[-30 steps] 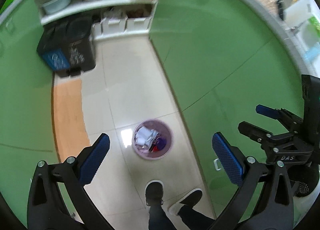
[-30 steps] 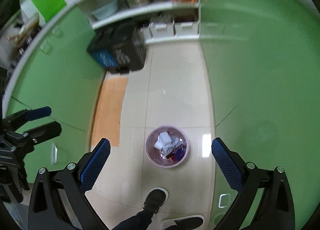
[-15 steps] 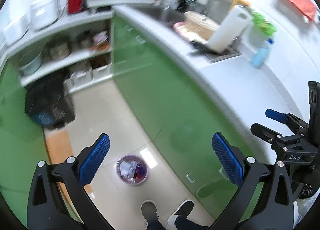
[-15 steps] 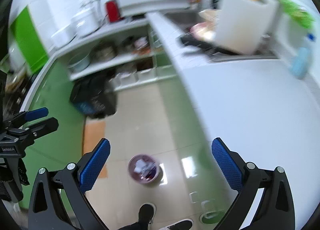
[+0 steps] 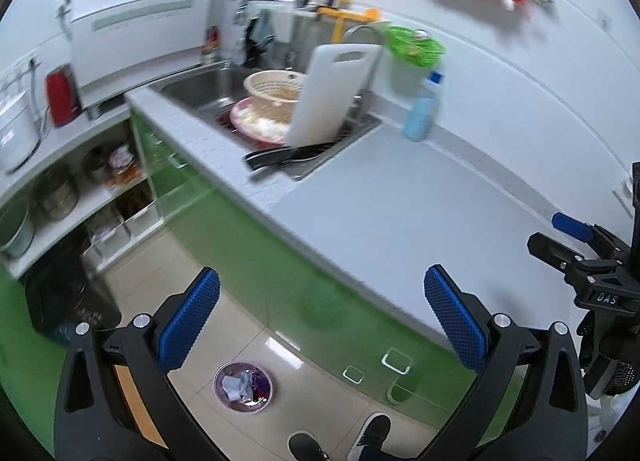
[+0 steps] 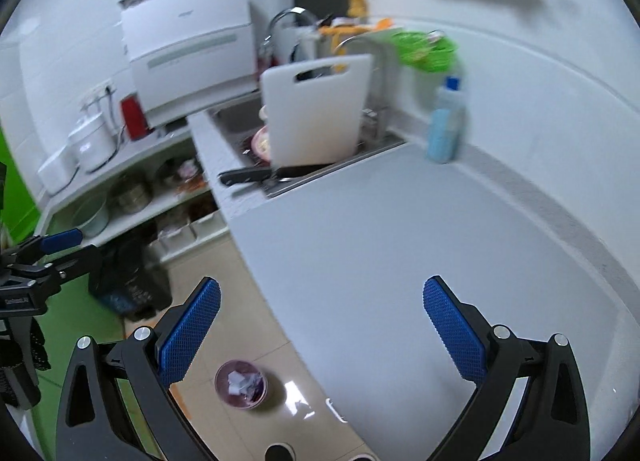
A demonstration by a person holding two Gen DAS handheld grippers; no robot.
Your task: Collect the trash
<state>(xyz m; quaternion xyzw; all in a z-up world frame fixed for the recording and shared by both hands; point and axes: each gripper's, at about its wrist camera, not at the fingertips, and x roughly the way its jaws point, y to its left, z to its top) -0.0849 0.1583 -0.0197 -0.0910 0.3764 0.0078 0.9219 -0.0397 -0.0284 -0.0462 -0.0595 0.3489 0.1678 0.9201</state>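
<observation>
- Both of my views have swung up from the floor since 1 second ago, so the white surface (image 6: pixel 400 253) and sink now fill them, and the bin sits small at the bottom.
- My left gripper (image 5: pixel 320 325) has its jaws spread wide with nothing between the blue pads.
- My right gripper (image 6: pixel 320 325) is the same: jaws wide apart, holding nothing.
- Below me on the tiled floor (image 5: pixel 256 325) stands the purple trash bin (image 5: pixel 243 387), upright, with crumpled paper and scraps inside, just ahead of my shoes (image 5: pixel 374 431).
- Green cabinet fronts (image 5: pixel 280 261) run under the surface.
- Farther on, the sink (image 5: pixel 208 87) holds a beige colander (image 5: pixel 276 95) and a white cutting board (image 5: pixel 332 93) leaning upright.
- A blue bottle (image 5: pixel 420 113) stands on the surface beside the sink, against the wall.
</observation>
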